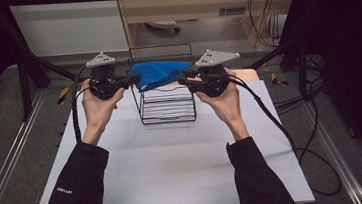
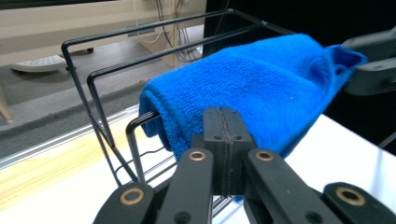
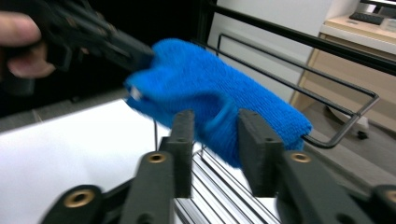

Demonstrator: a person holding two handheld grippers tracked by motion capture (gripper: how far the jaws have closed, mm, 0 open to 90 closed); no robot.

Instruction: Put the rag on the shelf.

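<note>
Blue towel draped over the top bars of a black wire rack, sitting toward the far side of the white counter.

Left gripper clenched tight: in the left gripper view the two jaws meet flat against each other, no gap, pressed up against the near end of the towel. Hard to say whether any fabric is actually pinched between them; the seam looks bare, and the cloth sits just past the tips. Rack wire off to the left of the jaws, curling under the towel's rolled edge.

Right gripper at the opposite end of the cloth. Right gripper view: jaws apart, released, with a fold of the towel hanging in the gap between them, pads not pressing on it. Picture is a bit blurred, mind. Rack bars running off beyond and to the right of the jaws, slatted base below them.

Left gripper also visible there, farther off at the upper left, nose against the far corner of the towel.
</note>
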